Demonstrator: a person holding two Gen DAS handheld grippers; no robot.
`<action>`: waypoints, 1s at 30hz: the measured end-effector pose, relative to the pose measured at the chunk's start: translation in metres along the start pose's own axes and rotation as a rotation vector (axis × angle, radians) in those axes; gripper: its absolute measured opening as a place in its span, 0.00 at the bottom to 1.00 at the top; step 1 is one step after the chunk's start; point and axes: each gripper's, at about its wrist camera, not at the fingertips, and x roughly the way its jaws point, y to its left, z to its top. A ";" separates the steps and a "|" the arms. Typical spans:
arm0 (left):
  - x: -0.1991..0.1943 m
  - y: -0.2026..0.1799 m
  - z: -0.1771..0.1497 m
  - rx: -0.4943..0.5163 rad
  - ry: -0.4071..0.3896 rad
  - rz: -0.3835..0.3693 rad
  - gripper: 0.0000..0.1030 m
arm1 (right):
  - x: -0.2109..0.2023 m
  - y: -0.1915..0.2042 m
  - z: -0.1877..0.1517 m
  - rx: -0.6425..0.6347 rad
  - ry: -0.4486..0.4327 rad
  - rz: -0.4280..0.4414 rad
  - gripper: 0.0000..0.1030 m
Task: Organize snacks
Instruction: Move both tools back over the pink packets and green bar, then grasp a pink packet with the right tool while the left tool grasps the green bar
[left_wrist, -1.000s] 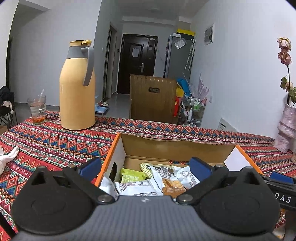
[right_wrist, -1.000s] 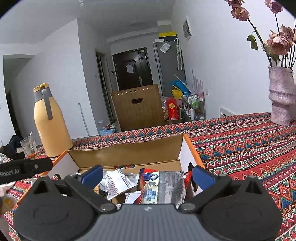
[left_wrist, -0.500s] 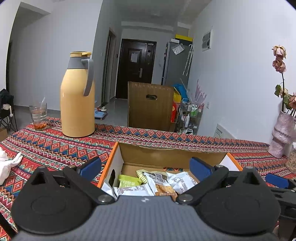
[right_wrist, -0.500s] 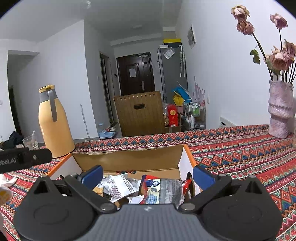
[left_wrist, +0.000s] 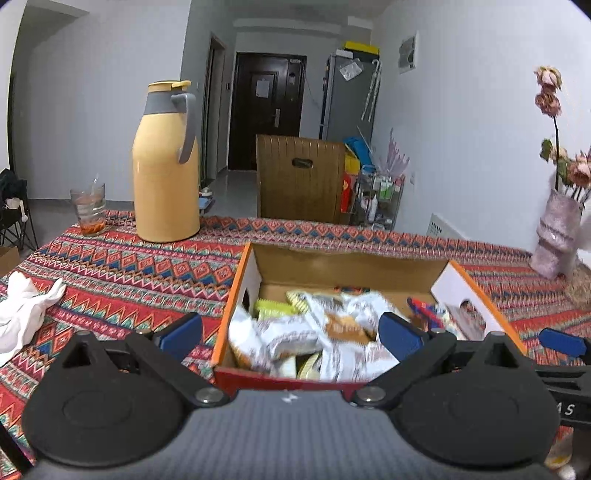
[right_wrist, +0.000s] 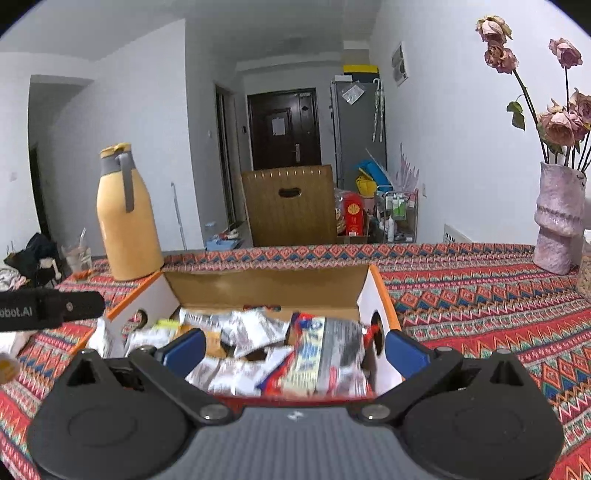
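Both my tongs, left and right, gape empty over the snack box; the flask stands at ten o'clock on the bench.

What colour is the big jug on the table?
The jug is yellow with a grey handle and collar, clearest in the left wrist view.

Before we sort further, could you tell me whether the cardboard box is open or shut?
Open. The cardboard box has no lid over it, and loose snack packets show inside from both views.
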 end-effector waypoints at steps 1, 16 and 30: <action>-0.002 0.001 -0.004 0.006 0.007 0.001 1.00 | -0.003 0.000 -0.003 -0.005 0.008 0.001 1.00; -0.010 0.027 -0.064 0.015 0.120 -0.003 1.00 | -0.041 -0.005 -0.060 0.035 0.149 0.029 1.00; -0.003 0.041 -0.077 -0.032 0.110 -0.015 1.00 | -0.001 0.007 -0.037 0.042 0.285 -0.061 1.00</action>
